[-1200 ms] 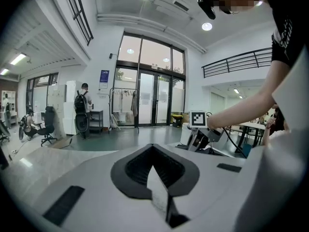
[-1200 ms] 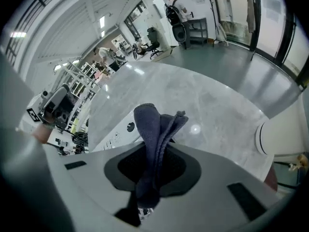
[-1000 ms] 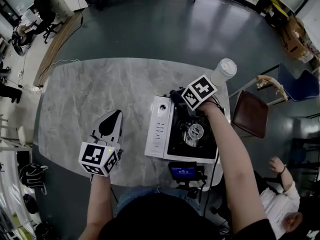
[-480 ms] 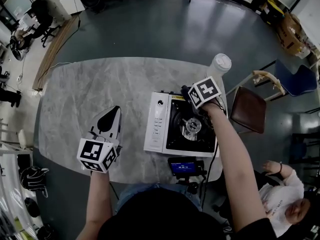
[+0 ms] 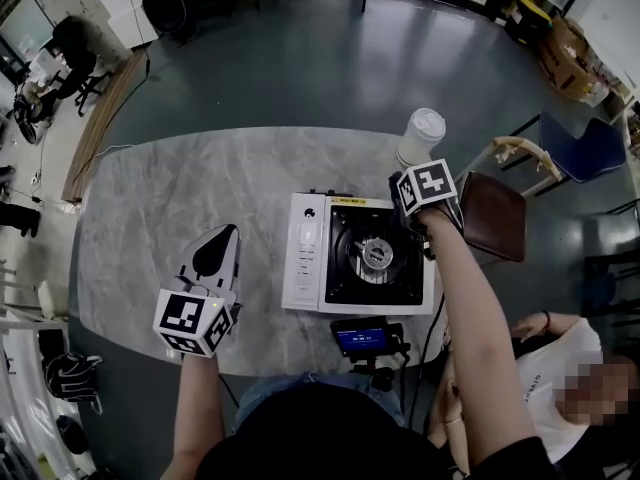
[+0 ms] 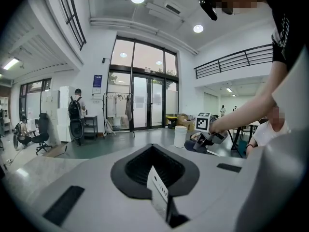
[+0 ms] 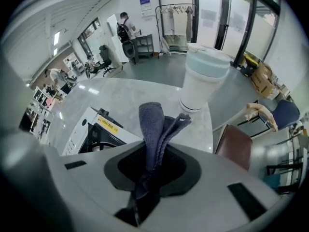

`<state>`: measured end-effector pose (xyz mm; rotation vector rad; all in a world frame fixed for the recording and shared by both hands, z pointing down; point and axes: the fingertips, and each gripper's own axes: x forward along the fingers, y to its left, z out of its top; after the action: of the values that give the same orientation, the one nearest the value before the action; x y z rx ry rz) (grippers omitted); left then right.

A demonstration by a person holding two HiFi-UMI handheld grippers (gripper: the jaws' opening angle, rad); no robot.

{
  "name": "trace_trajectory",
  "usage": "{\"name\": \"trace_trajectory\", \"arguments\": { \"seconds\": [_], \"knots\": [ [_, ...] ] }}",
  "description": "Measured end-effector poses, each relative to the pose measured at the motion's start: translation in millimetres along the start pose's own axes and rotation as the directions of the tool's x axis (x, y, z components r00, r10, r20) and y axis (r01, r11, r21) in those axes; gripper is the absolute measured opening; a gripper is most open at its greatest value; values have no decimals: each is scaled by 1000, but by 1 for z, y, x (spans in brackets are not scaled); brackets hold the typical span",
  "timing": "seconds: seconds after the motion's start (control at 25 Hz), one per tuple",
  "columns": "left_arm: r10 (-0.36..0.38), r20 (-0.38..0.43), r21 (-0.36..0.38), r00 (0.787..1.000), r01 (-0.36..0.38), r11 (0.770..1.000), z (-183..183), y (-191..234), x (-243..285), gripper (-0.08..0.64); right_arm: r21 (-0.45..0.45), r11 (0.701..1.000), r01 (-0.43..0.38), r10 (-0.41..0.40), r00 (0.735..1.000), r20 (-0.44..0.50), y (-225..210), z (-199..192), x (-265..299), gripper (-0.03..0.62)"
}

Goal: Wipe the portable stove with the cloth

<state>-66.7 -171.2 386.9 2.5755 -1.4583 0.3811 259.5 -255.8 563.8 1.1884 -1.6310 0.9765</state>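
Right gripper (image 5: 408, 196), fingers pinching the dark cloth (image 7: 153, 129), has slid from the burner to the portable stove's (image 5: 345, 263) far-right corner, so that pass looks done; left gripper (image 5: 213, 260) idle, fingers pressed together.

— What is hidden in the right gripper view?
— The cloth (image 7: 153, 124) is buried at its lower end between the jaws; the portable stove (image 7: 83, 127) is half covered by the right gripper (image 7: 149, 168).
— The yellow label (image 7: 108, 124)?
— Its print cannot be read
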Motion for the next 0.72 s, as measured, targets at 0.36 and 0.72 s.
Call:
{"name": "trace_trajectory", "arguments": {
  "seconds": [0.36,0.72],
  "knots": [
    [-11,-4,36,1000,11,999,6,-5,2,-3,120,991,57,-65,996,58,-31,0,-7,75],
    [-48,-3,58,999,49,997,8,-21,8,-3,288,953,-96,25,970,240,-40,2,-36,74]
  ]
}}
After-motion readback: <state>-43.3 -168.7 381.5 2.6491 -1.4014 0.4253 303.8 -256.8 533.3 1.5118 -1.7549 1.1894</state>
